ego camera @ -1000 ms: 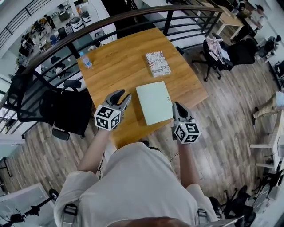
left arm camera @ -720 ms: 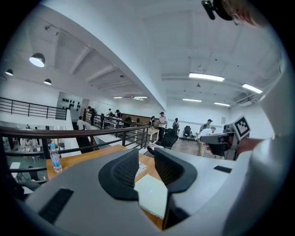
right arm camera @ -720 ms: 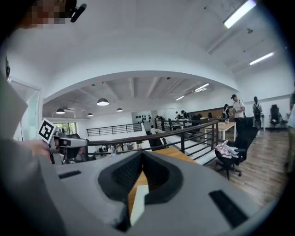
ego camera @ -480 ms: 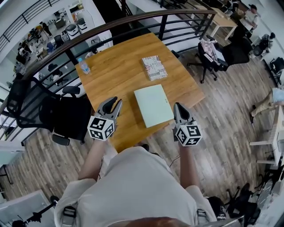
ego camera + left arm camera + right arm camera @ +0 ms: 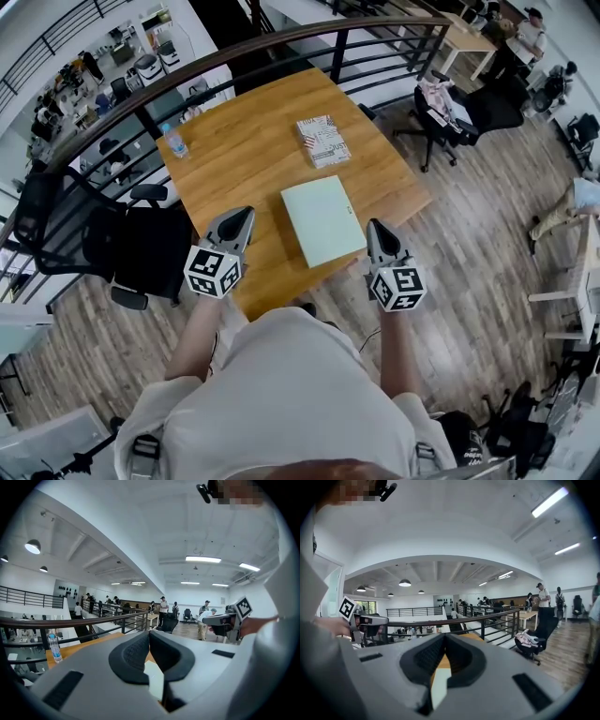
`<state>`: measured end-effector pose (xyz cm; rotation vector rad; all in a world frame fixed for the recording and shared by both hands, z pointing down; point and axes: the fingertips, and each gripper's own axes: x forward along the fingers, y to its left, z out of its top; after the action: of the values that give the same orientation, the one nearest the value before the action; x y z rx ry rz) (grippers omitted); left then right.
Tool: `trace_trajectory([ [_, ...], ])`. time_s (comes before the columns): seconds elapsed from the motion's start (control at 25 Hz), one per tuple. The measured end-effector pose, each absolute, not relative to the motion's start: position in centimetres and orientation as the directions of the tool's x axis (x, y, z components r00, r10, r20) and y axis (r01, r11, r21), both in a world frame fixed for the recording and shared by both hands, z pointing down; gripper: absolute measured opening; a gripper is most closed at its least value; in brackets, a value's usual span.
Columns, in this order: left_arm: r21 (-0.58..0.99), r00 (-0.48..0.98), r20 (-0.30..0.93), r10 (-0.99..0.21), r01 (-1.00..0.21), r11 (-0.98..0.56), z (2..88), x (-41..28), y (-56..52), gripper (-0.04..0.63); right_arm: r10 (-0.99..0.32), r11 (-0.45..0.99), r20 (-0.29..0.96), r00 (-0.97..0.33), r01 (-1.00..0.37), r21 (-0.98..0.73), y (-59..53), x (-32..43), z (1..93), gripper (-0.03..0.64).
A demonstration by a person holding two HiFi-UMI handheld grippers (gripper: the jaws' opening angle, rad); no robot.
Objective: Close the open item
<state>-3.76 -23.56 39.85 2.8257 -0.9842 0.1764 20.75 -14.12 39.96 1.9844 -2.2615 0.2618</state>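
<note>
Left gripper [image 5: 246, 216]: jaws pressed together with nothing between them; they have just been closing. It is held in the air over the table's near left edge, to the left of the task item and clear of it.
Right gripper [image 5: 375, 227]: jaws pressed together and empty. It is held in the air just off the table's near right corner, beside the task item's near right corner and not touching it.
Task item: 1 pale green flat item [image 5: 323, 220] lies shut and flat on the near half of the table, between the 2 grippers. Its long side runs away from the person. Whether it is a laptop or a folder cannot be told.
Table [image 5: 244, 141]: wooden, set against a curved dark railing [image 5: 234, 49].
Book [image 5: 323, 141]: 1, with a red-and-white cover, lying flat beyond the task item and apart from it.
Water bottle [image 5: 175, 142]: 1, clear, upright near the table's far left corner.
Office chair [image 5: 141, 246]: 1, black, at the table's left side.
Person: both arms reach forward, 1 gripper in each hand.
</note>
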Motion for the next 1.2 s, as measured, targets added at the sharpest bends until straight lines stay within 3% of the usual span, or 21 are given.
trace_trajectory([
  [1.2,0.161,0.783,0.167,-0.599,-0.621,-0.767,41.2,-3.8,-24.4,-0.005,-0.972,0.123,0.196,-0.133,-0.991,-0.060,-14.3,20.3,40.3,0.003],
])
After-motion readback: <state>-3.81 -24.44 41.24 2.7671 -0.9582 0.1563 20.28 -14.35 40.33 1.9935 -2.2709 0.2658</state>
